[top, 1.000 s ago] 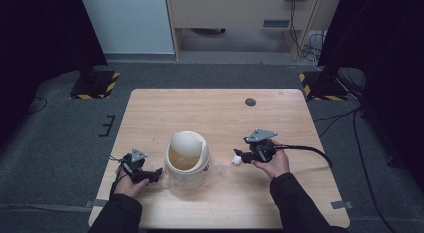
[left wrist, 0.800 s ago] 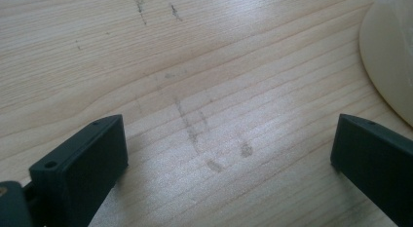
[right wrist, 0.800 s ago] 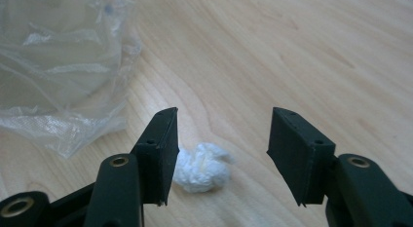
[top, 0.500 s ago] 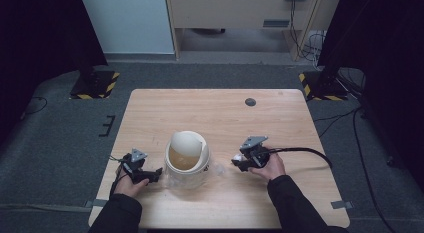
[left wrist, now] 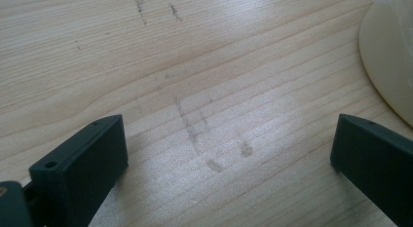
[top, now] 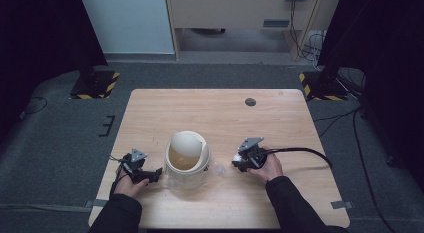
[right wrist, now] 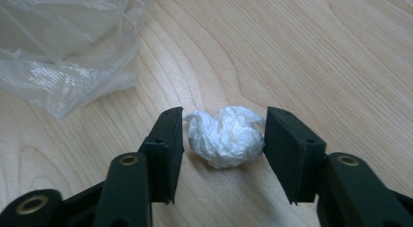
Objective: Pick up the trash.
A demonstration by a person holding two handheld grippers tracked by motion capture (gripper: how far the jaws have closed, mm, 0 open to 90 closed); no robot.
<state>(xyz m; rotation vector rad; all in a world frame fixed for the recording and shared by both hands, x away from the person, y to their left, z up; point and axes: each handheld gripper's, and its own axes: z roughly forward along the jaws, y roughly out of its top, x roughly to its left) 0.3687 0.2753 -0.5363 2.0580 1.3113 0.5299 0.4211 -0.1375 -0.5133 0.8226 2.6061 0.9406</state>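
A cream bin (top: pixel 186 160) with a swing lid and a clear plastic liner (right wrist: pixel 58 56) stands near the table's front middle. To its right a crumpled white paper ball (right wrist: pixel 225 135) lies on the wood. My right gripper (right wrist: pixel 224 115) is low over the table with the ball (top: pixel 235 157) between its jaws. The jaws have just been closing, and both pads now touch the ball's sides. In the high view the right gripper (top: pixel 237 162) points left toward the bin. My left gripper (top: pixel 159 174) rests just left of the bin. Its jaws stand wide apart around bare wood (left wrist: pixel 229 124), and the bin's side (left wrist: pixel 389 56) is at the right.
The light wooden table (top: pixel 225 113) has a dark round spot (top: pixel 250 101) near its far edge. The right gripper's cable (top: pixel 305 152) runs off to the right. Grey floor surrounds the table, with stand bases (top: pixel 95 85) at the back corners.
The right hand has sunk and shifted a little left toward the bin, bringing its gripper down around the paper ball. The left hand has kept still.
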